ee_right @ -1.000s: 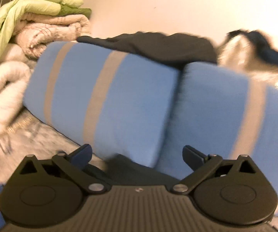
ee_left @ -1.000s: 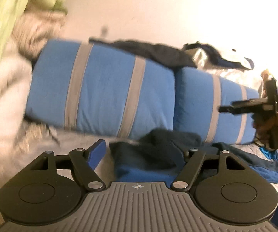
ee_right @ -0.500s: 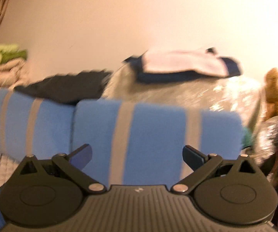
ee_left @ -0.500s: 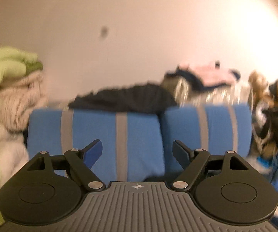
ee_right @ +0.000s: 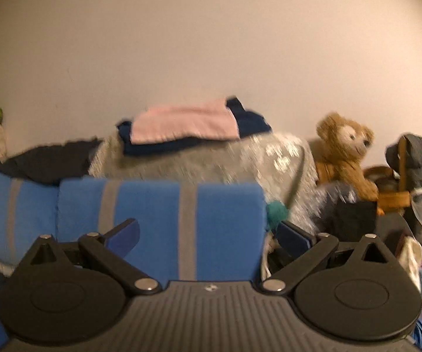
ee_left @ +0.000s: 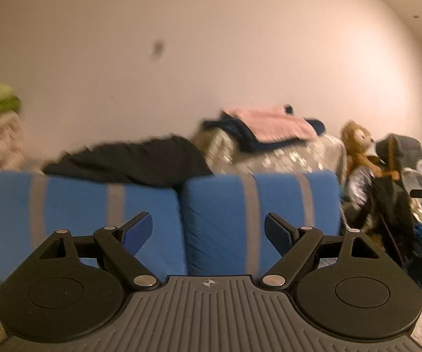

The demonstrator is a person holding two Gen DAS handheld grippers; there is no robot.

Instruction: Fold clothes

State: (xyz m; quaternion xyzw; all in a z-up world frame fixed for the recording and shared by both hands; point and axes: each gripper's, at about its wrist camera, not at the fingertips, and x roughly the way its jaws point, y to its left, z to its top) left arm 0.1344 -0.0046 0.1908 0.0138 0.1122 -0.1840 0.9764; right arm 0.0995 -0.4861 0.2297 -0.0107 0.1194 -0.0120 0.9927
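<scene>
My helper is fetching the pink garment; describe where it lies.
Behind the blue striped cushions rises a silvery, glittery mound. On its top lies the folded pink garment, over a navy one. It is the only pink thing there.

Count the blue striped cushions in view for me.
2: the left cushion lies under a black garment; the right cushion stands before the silver bundle. More may be hidden.

Left gripper (ee_left: 208,228) black linkage arms, blue pads, silver pivot screws, ribbed grey body, crosshair mark

Blurred cushions (ee_left: 216,220) look matt cloth.
</scene>
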